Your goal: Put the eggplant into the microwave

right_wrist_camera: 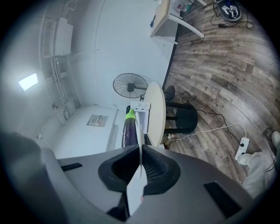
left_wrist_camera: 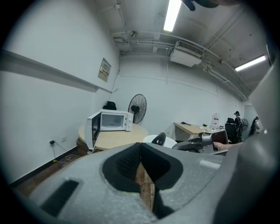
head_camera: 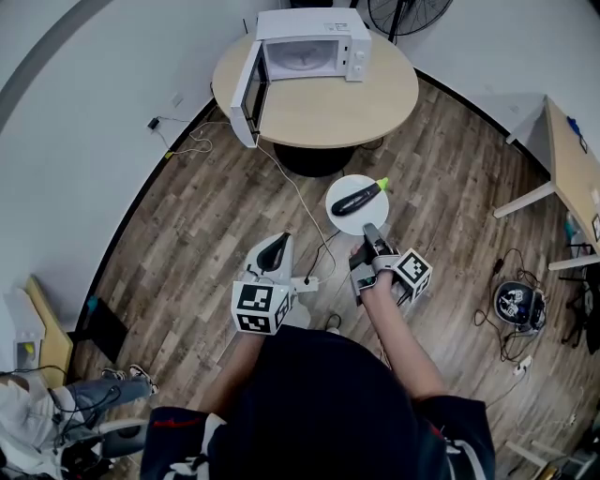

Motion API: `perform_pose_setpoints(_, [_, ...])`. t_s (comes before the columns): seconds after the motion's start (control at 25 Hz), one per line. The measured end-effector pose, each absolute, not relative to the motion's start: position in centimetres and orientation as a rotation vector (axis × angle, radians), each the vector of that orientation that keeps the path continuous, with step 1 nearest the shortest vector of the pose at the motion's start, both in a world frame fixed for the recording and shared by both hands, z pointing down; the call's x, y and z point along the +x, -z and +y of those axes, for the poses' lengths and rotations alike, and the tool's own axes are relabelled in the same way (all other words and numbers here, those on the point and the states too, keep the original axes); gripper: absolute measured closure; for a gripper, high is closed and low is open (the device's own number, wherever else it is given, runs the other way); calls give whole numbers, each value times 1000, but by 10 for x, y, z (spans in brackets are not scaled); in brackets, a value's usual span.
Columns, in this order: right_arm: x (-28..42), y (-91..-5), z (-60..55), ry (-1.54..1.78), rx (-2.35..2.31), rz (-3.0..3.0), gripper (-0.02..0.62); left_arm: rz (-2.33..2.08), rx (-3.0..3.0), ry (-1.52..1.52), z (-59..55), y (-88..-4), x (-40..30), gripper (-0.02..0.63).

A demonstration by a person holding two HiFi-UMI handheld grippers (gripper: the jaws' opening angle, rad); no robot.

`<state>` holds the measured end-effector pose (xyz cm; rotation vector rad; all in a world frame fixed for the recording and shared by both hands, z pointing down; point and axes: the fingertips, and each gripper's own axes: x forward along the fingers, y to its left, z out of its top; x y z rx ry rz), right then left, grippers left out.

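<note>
- Eggplant (head_camera: 359, 198), dark purple with a green stalk end, lies lengthwise on a white plate (head_camera: 342, 222). The stalk end points away from the person.
- Right gripper (head_camera: 372, 230) is clamped on the plate's near rim and carries it in the air above the wooden floor. In the right gripper view the plate (right_wrist_camera: 134, 192) shows edge-on as a thin white line pinched between the black pads, with the eggplant (right_wrist_camera: 129, 129) against its left face.
- Left gripper (head_camera: 277, 246) is just beside the plate, on its left and a little nearer the person. Its jaws are pressed together at the tips with nothing between them, and only floorboards show through the slit in the left gripper view (left_wrist_camera: 141, 148).
- Microwave (head_camera: 309, 45) stands well beyond the plate at the far edge of a round table (head_camera: 328, 112). Its door (head_camera: 246, 94) is swung wide open to the left and the cavity faces the plate.
- Fan (head_camera: 403, 14) stands beyond the plate, behind the table and to the right of the microwave.
- White cable (head_camera: 300, 202) runs over the floor on the plate's left, from the table toward the person's feet.
- Desk (head_camera: 567, 159) stands well off to the plate's right.
</note>
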<state>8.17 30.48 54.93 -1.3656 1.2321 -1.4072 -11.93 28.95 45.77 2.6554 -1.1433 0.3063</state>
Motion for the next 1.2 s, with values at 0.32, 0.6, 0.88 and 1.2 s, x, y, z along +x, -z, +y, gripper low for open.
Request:
perform_pose_setpoints(0.32, [64, -546, 270, 1413, -1386, 1236, 574, -1125, 2639, -306, 258, -461, -137, 589])
perform_pose_setpoints(0.6, [53, -547, 242, 1411, -1400, 1223, 574, -1092, 2637, -293, 230, -464, -148, 589])
perform_pose_setpoints(0.88, [43, -554, 216, 1433, -1408, 1227, 574, -1097, 2609, -296, 205, -478, -159, 589])
perform_pose_setpoints(1.2, [64, -560, 144, 1495, -1378, 1260, 574, -1153, 2560, -327, 148, -483, -134, 589])
